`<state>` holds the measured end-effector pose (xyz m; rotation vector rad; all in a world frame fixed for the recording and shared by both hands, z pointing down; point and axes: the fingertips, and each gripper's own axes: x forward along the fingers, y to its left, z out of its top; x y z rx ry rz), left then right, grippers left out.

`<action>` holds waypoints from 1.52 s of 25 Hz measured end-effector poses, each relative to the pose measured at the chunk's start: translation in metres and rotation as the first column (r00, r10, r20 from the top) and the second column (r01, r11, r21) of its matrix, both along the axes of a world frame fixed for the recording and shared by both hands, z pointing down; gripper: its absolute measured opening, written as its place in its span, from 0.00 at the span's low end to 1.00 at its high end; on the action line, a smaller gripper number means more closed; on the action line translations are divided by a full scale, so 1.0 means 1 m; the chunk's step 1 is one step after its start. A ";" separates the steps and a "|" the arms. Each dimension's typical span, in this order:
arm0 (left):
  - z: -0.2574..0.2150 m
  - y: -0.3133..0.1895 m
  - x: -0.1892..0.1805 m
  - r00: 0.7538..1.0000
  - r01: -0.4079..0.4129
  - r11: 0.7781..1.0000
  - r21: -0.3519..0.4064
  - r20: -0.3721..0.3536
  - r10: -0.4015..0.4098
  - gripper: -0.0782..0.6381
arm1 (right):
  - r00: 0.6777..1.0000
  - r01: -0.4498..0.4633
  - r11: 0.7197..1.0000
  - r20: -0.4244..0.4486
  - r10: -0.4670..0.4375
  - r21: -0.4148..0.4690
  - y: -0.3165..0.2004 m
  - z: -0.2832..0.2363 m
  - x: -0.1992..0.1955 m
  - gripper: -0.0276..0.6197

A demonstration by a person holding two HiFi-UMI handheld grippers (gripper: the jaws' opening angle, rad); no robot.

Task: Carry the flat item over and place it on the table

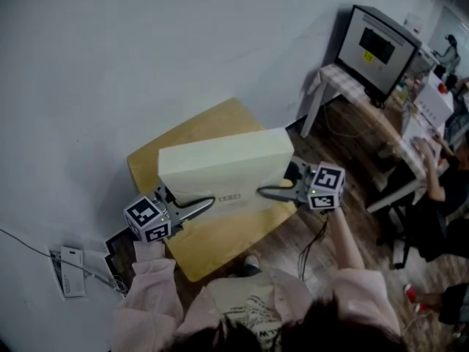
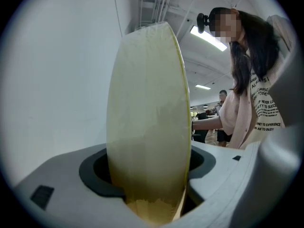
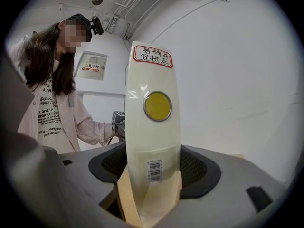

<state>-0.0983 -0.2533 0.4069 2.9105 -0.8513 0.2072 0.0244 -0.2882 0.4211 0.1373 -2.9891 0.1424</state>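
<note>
A flat cream box (image 1: pixel 220 169) hangs over a small yellow wooden table (image 1: pixel 220 242), held from both ends. My left gripper (image 1: pixel 204 204) is shut on its left end and my right gripper (image 1: pixel 267 192) on its right end. In the left gripper view the box's narrow edge (image 2: pixel 148 118) stands upright between the jaws of that gripper (image 2: pixel 149 177). The right gripper view shows the other edge (image 3: pixel 151 141) clamped by its gripper (image 3: pixel 152 175), with a red-bordered label (image 3: pixel 152 55), a round yellow sticker (image 3: pixel 157 106) and a barcode (image 3: pixel 154 170). I cannot tell if the box touches the table.
A white wall runs behind the table. At the upper right a desk (image 1: pixel 344 79) carries a dark monitor (image 1: pixel 375 47), and a person (image 1: pixel 440 178) sits beyond it. A white device (image 1: pixel 71 270) with cables lies on the floor at the left.
</note>
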 end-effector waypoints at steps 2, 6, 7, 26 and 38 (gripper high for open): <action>0.004 -0.005 0.002 1.000 0.003 1.000 -0.008 0.013 -0.003 0.62 | 1.000 0.007 1.000 -0.001 -0.007 0.000 -0.005 0.004 0.001 0.55; 0.013 -0.014 0.001 1.000 0.003 1.000 -0.028 0.024 -0.002 0.62 | 1.000 0.010 1.000 -0.009 -0.010 -0.002 -0.014 0.013 0.000 0.55; 0.015 -0.017 0.000 1.000 0.002 0.999 -0.034 0.026 -0.001 0.62 | 1.000 0.008 1.000 -0.010 -0.008 -0.004 -0.016 0.015 -0.001 0.55; 0.069 -0.043 -0.009 0.999 -0.038 0.997 -0.067 0.018 0.039 0.63 | 0.998 -0.029 1.000 -0.056 0.029 -0.001 -0.037 0.065 -0.010 0.55; 0.088 -0.042 -0.014 0.996 -0.054 0.996 -0.065 0.066 0.058 0.64 | 0.993 -0.048 0.999 -0.105 0.050 0.018 -0.031 0.084 -0.017 0.55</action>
